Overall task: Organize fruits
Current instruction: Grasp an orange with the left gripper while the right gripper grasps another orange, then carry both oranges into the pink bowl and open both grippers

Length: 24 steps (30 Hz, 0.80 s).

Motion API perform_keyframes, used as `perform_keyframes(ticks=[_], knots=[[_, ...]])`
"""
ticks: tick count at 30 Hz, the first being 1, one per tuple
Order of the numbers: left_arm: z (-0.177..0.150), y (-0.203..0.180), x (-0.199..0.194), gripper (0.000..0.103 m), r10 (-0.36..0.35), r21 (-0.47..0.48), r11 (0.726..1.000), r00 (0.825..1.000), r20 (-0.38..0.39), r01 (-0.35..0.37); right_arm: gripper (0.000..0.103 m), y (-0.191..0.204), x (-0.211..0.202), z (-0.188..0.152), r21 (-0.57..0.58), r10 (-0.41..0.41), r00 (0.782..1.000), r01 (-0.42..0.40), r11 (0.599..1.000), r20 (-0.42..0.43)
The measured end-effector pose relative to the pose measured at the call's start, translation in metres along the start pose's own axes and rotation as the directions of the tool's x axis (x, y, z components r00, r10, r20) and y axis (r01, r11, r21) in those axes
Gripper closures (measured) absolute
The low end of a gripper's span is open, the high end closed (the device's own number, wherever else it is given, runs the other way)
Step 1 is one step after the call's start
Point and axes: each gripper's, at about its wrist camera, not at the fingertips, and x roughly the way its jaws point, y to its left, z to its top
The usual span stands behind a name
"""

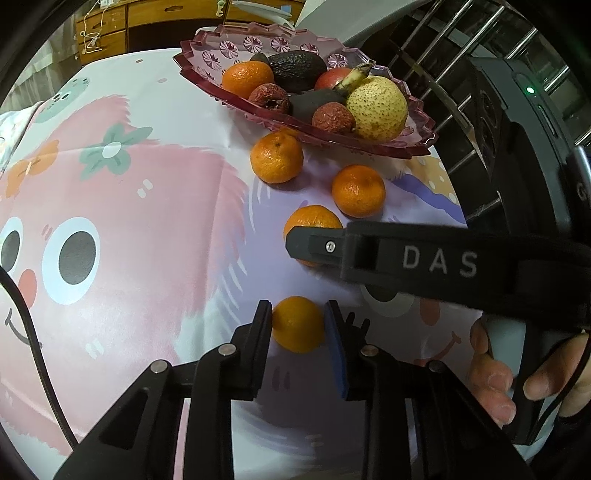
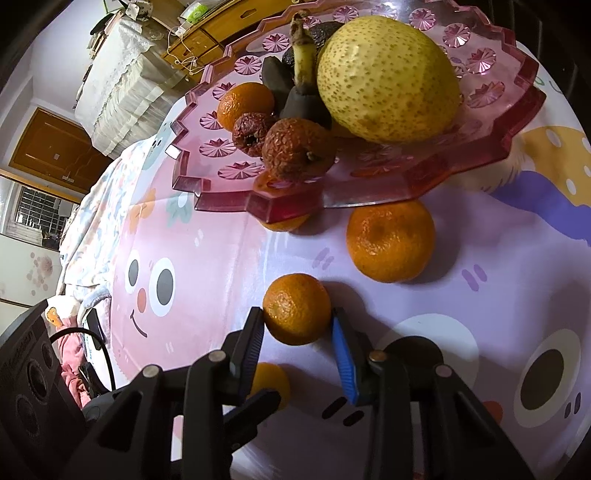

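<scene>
My left gripper is shut on a mandarin low over the cartoon tablecloth. My right gripper is shut on another mandarin; that arm crosses the left wrist view, partly hiding this fruit. Two more loose mandarins lie near a pink plastic fruit tray. The tray holds a yellow pear, a mandarin, wrinkled red fruits, avocados and a banana stem.
The table carries a pink and lilac cartoon cloth. A metal chair back stands right of the tray. A wooden cabinet is behind the table. A mandarin sits close in front of the tray's rim.
</scene>
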Motion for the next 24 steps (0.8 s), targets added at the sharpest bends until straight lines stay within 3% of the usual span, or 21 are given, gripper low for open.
perform_keyframes(ticks=[5,11,17,24], knots=[[-0.005,0.008,-0.012,0.076,0.012,-0.011,1.0,1.0,-0.001,-0.012,0.066,-0.002,-0.006,-0.003,0.017,0.022,1.0,-0.022,1.0,0.014],[0.002,0.041,-0.035,0.076,0.022,-0.088,0.996,1.0,0.017,-0.02,0.066,0.004,-0.014,-0.012,0.027,0.03,0.999,-0.03,0.999,0.027],[0.026,0.064,-0.056,0.076,0.02,-0.095,0.995,0.998,0.054,-0.015,0.066,0.015,-0.027,-0.021,0.021,0.023,0.999,-0.024,0.999,0.039],[0.067,0.075,-0.079,0.076,0.003,-0.032,0.999,0.997,0.077,-0.001,0.066,0.034,-0.043,-0.021,0.028,0.013,0.997,-0.015,0.999,0.076]])
